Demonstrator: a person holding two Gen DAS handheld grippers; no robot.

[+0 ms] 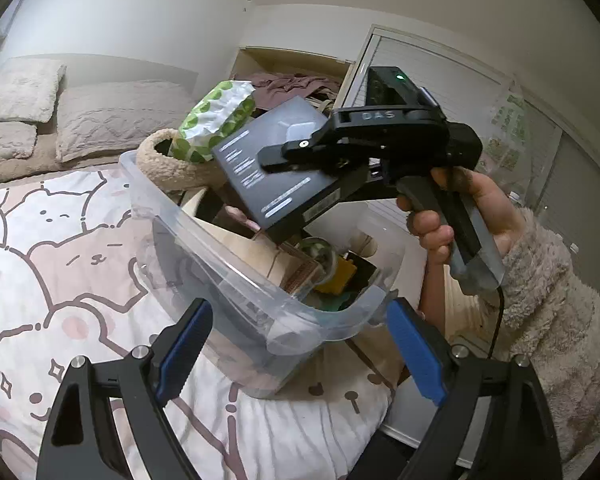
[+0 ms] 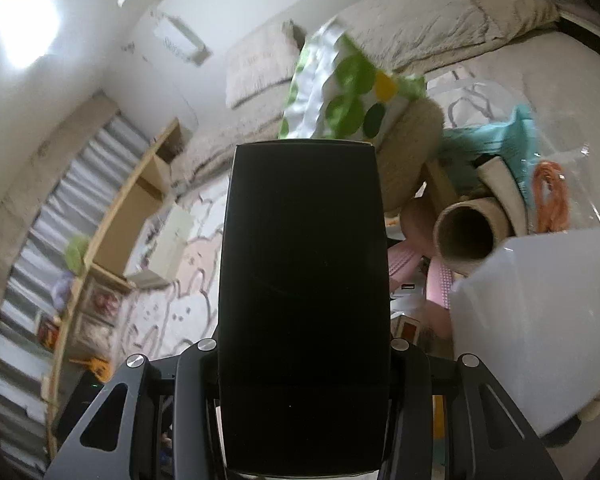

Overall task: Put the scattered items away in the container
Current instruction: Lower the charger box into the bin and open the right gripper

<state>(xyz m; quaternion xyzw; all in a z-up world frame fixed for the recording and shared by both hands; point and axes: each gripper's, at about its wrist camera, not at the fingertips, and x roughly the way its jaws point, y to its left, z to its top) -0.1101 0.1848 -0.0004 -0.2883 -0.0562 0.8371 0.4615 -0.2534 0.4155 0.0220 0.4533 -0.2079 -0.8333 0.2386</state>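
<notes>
Bedroom, cartoon-print bedspread [image 1: 52,264]. Clear bin [image 1: 236,276] heaped full. Black box [image 1: 272,172] clamped in right gripper [image 1: 276,160], high over bin. Left gripper [image 1: 300,348] gaping, empty, near bin corner. Risk: box sliding off pile, dislodging green wipes pack [image 1: 216,120].

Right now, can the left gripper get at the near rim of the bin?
Probably yes. The left gripper is open, its fingers straddling the near corner of the bin, with nothing between. The right gripper holds the black box higher up, clear of that rim.
</notes>
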